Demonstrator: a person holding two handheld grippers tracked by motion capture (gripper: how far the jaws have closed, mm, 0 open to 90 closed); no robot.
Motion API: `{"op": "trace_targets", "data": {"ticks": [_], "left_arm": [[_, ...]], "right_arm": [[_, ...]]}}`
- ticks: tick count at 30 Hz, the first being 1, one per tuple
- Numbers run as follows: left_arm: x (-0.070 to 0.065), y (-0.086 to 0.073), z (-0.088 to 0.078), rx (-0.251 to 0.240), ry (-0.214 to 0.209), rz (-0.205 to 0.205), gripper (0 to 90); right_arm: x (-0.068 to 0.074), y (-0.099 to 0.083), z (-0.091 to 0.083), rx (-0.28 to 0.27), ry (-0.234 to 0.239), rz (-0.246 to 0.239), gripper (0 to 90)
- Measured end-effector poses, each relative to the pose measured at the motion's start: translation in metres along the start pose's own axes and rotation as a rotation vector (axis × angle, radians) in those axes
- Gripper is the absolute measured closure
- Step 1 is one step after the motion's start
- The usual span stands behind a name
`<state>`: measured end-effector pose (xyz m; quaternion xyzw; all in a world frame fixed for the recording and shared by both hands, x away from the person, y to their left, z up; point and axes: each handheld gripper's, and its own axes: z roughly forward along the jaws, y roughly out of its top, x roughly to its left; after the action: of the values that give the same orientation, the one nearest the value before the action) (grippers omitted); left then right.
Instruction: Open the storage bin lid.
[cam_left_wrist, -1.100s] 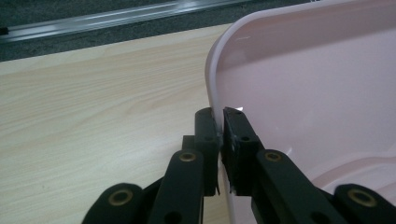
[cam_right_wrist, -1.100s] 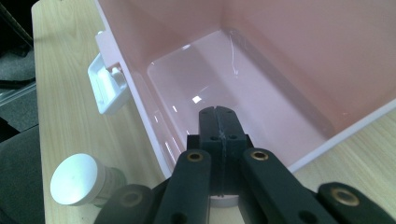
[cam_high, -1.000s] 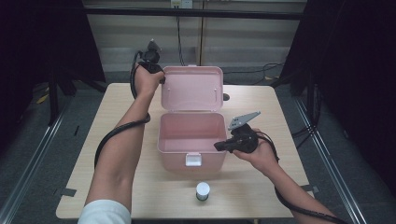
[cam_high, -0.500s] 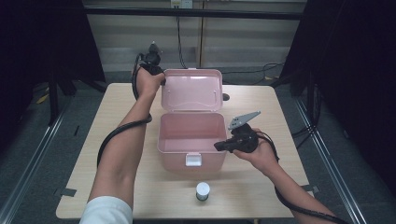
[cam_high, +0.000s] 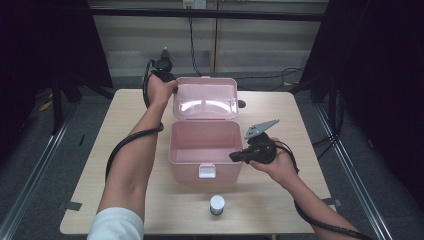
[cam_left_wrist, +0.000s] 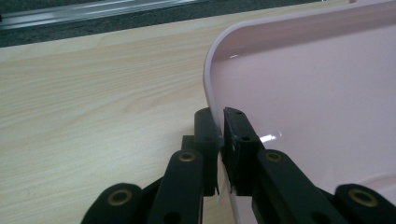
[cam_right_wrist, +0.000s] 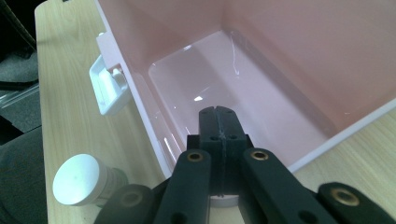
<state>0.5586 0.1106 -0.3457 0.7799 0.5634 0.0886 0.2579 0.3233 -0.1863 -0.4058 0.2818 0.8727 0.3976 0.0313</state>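
The left gripper (cam_left_wrist: 218, 140) has its jaws clenched on the side edge of the pink lid (cam_left_wrist: 317, 102), one jaw outside the rim and one inside, so the thin wall runs straight up between them; in the high view that gripper (cam_high: 172, 90) sits at the lid's (cam_high: 205, 97) far left corner, holding the lid upright and leaning slightly back from the box (cam_high: 202, 145). The right gripper (cam_right_wrist: 219, 126) has its jaws pressed together on nothing, hovering just above the box's right wall (cam_right_wrist: 336, 133) and pointing across the bare interior toward the front latch (cam_right_wrist: 109, 91); from above it (cam_high: 235, 156) lies at the box's near right rim. The box's long axis runs left to right across the tabletop (cam_high: 300, 125), its opening facing up, hinge on the far side. The small white-capped bottle (cam_high: 217, 204) stands upright just in front of the box, near the latch (cam_high: 206, 171), and the right hand (cam_high: 277, 162) is plainly the nearer one; its jaws would have to swing back toward the person and part to take it
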Motion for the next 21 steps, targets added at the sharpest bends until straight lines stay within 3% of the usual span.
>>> {"op": "trace_targets", "data": {"ticks": [21], "left_arm": [[0.003,-0.006,0.012,0.009,-0.002,-0.006,83.2]], "right_arm": [[0.001,-0.001,0.000,-0.011,0.010,0.010,90.0]]}}
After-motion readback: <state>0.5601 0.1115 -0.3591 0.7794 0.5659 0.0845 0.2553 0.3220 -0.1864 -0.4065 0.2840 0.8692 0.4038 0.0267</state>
